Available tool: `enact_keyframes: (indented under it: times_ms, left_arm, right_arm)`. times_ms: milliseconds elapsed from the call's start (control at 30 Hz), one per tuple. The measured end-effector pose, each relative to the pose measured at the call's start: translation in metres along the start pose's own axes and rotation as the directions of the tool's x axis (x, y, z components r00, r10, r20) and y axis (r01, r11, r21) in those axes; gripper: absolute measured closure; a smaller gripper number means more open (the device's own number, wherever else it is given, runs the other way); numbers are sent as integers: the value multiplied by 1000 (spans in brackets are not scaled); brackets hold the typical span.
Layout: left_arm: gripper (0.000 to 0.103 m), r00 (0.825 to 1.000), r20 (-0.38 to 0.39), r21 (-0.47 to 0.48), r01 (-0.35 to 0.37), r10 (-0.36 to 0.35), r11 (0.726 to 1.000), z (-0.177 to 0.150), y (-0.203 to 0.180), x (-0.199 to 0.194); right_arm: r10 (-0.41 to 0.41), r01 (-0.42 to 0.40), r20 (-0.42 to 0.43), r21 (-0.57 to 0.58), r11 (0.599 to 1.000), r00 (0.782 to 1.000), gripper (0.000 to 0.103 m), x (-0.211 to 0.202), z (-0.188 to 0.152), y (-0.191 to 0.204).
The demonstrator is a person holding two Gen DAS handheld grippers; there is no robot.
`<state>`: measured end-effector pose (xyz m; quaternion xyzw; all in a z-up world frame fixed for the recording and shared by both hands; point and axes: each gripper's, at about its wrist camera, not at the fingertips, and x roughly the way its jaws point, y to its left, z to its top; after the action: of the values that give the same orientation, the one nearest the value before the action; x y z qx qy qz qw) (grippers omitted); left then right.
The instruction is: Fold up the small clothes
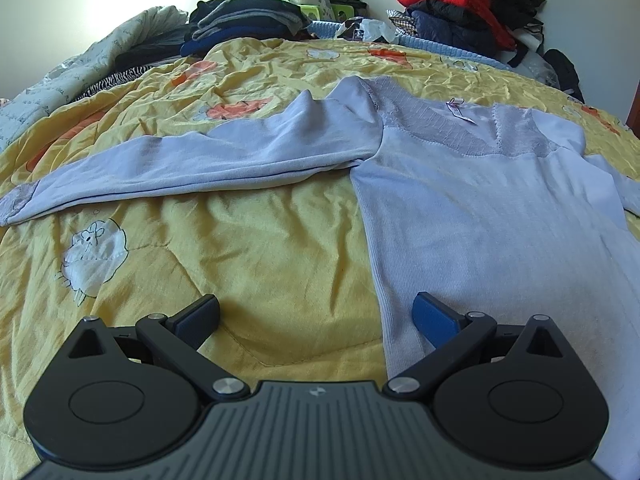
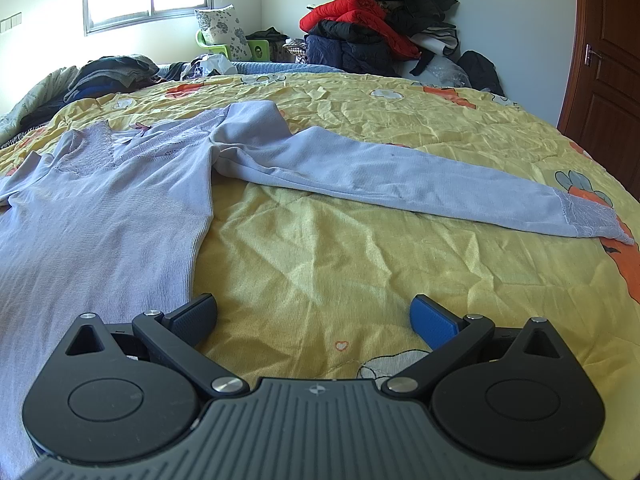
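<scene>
Right now a pale lilac long-sleeved knit top w/ lace neckline (image 1: pixel 460 200) lies flat on the yellow quilted bedspread w/ cartoon prints (image 1: pixel 260 248), both sleeves spread out sideways twd the bed's side edges, hem at the near edge. Left gripper (image 1: pixel 316 318) hovers over the top's left side seam near the hem, jaws spread wide, nothing btwn them. Right gripper (image 2: pixel 314 316) hangs just beside the top's right seam, jaws also spread, empty, over bare quilt. At the far edge: a stack of dark folded clothes (image 1: pixel 244 20) and a red padded jacket on a heap (image 2: pixel 356 12).
</scene>
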<state>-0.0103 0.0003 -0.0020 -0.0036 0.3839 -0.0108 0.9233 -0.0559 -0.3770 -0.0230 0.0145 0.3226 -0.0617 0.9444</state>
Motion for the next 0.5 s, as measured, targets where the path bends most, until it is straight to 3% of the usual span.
enact_keyframes:
  times_ms: [500]
  left_arm:
    - [0, 1000, 4, 3, 2, -2, 1000, 1, 1, 0]
  right_arm:
    - [0, 0, 0, 0, 1000, 1000, 0, 0, 0, 0]
